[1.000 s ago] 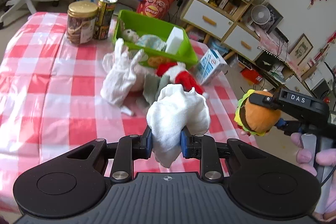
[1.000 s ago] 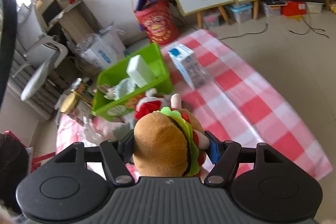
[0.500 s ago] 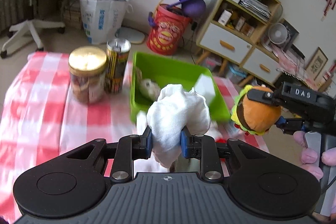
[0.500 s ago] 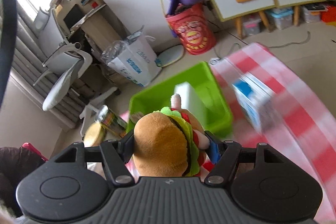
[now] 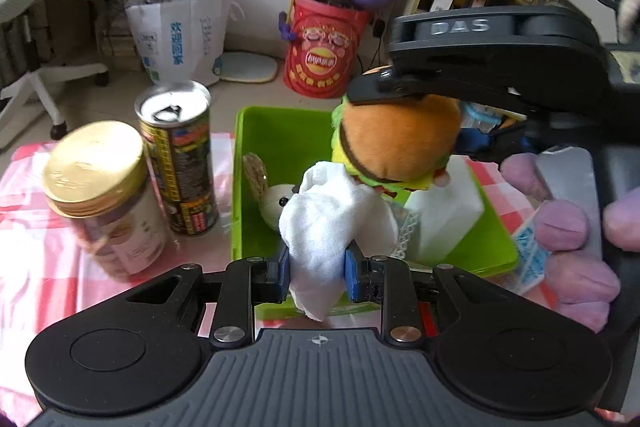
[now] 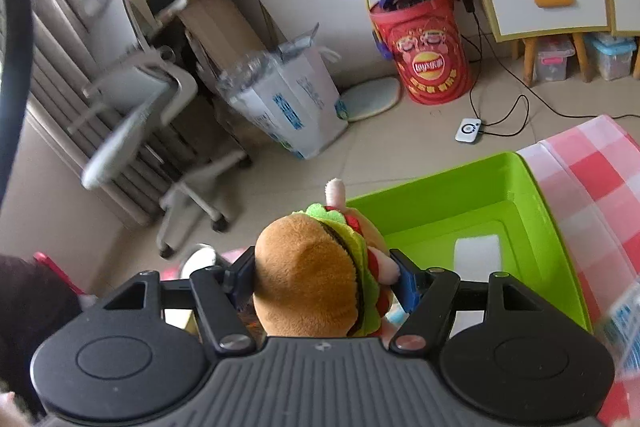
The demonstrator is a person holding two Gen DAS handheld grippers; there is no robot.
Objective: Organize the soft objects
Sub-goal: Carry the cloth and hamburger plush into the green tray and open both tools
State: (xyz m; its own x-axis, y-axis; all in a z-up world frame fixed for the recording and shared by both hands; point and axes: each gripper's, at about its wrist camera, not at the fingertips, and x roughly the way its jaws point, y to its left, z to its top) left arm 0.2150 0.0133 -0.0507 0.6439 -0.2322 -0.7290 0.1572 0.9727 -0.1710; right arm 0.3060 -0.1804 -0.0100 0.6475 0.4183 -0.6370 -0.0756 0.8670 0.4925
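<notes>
My left gripper [image 5: 316, 269] is shut on a bunched white cloth [image 5: 332, 223] and holds it over the near side of the green bin [image 5: 276, 131]. My right gripper [image 6: 326, 277] is shut on a plush hamburger [image 6: 316, 279], which also shows in the left wrist view [image 5: 396, 143] hanging above the bin, just beyond the cloth. The bin [image 6: 520, 195] holds a small stuffed animal [image 5: 272, 199] and a white block [image 5: 444, 215].
A gold-lidded jar [image 5: 104, 195] and a drink can [image 5: 180, 159] stand left of the bin on the red-checked tablecloth [image 5: 36, 263]. A blue-white carton [image 5: 532, 255] lies right of the bin. A red snack barrel [image 6: 428, 55] and an office chair [image 6: 152, 115] stand on the floor behind.
Both grippers moved forward to the green bin. The hamburger swung in from the right to hang over the bin, close above the cloth.
</notes>
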